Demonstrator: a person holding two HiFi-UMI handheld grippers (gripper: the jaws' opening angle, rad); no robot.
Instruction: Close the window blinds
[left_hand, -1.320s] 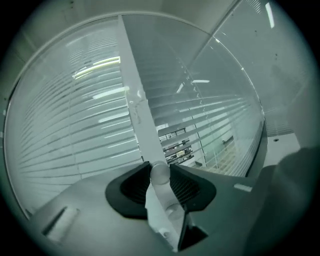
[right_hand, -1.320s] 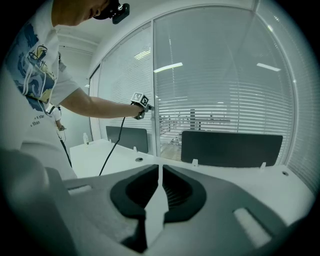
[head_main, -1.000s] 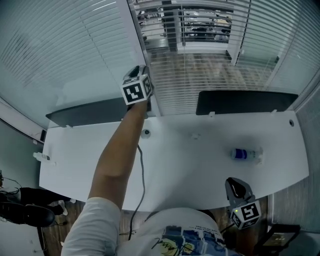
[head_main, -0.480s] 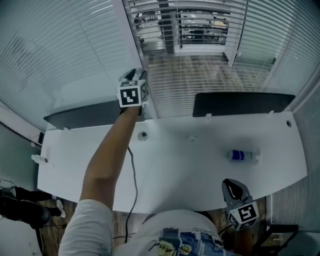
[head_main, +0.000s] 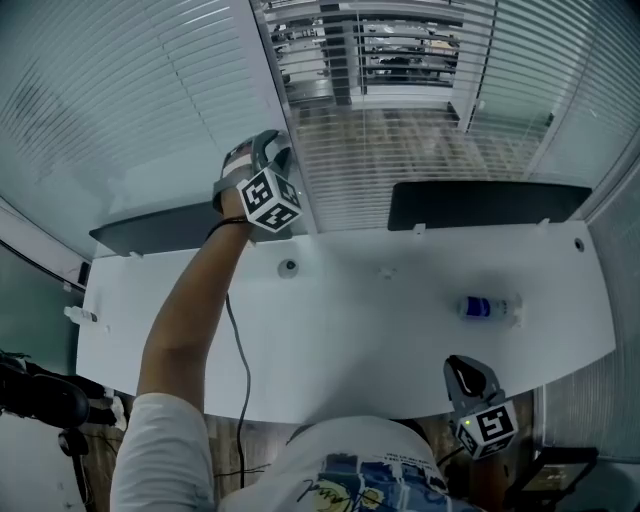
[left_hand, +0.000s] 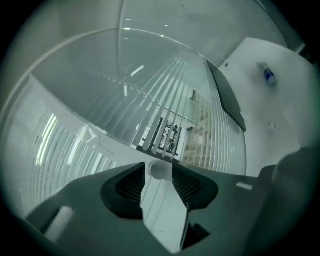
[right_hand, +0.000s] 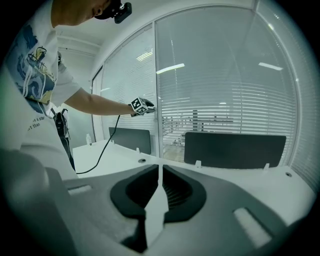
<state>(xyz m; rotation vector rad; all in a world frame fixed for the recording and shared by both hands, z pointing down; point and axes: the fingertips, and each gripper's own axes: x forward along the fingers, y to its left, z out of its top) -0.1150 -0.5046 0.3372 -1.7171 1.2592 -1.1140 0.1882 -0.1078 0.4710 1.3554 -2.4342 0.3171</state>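
Reaching to the window post, the left gripper (head_main: 262, 150) has a white wand (left_hand: 160, 170) between its jaws. They have just been opening, and a sliver of gap shows beside the wand, so the pads do not clamp it. The blinds (head_main: 400, 60) hang just ahead of its tips, and those to its right let a room show through the slats. The right gripper (head_main: 468, 372) sits well behind it, at the near edge of the desk (head_main: 380, 330), jaws together and empty. A bottle (head_main: 487, 308) lies ahead of it.
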